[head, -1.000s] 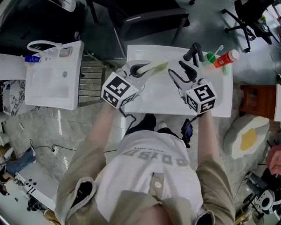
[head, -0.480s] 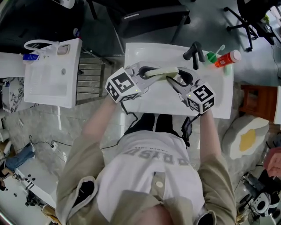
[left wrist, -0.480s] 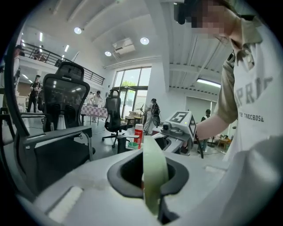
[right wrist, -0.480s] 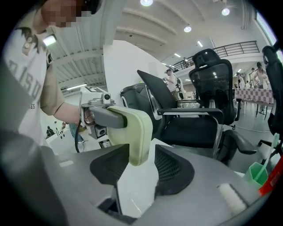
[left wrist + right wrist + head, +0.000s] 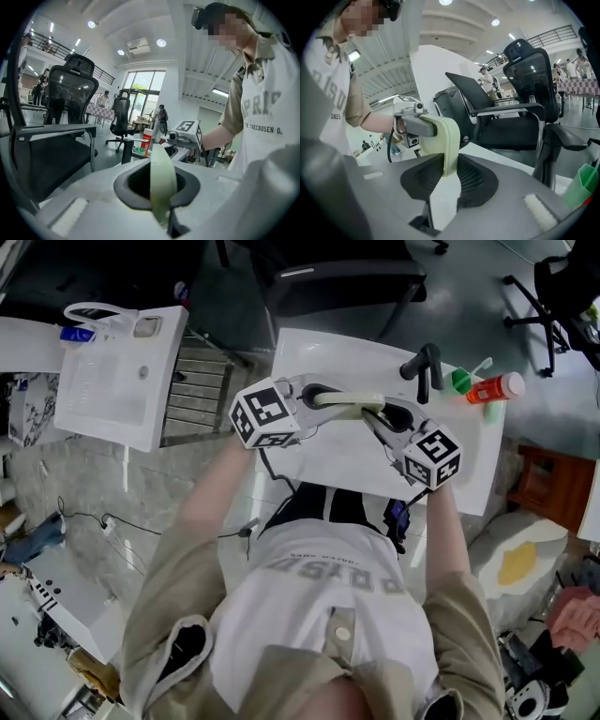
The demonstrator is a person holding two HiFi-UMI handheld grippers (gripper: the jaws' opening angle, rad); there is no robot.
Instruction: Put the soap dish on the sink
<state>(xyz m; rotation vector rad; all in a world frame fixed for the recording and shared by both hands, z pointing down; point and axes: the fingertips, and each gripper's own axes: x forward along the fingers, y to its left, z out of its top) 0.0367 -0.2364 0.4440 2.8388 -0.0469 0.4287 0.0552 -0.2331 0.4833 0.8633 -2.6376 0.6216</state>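
Observation:
A pale green soap dish [image 5: 349, 399] hangs level over the white sink [image 5: 319, 454], spanning the gap between my two grippers. My left gripper [image 5: 317, 397] is shut on the dish's left end; in the left gripper view the thin rim [image 5: 162, 180] stands edge-on between the closed jaws. My right gripper [image 5: 377, 414] has just been closing with the dish's right end [image 5: 446, 140] between its jaws, and both pads now appear to meet it. Each gripper view also shows the other gripper [image 5: 185, 133] [image 5: 410, 124] across the dish.
A black faucet [image 5: 427, 367] stands at the sink's back right, with a green cup [image 5: 460, 381] and a red bottle [image 5: 497, 388] beside it. A second white basin [image 5: 108, 376] lies to the left. A black office chair [image 5: 347, 282] stands behind the sink.
Both grippers came lower and closer together. The dish swung from pointing away to lying across. The right gripper, wide open and apart before, now has its jaws round the dish's right end.

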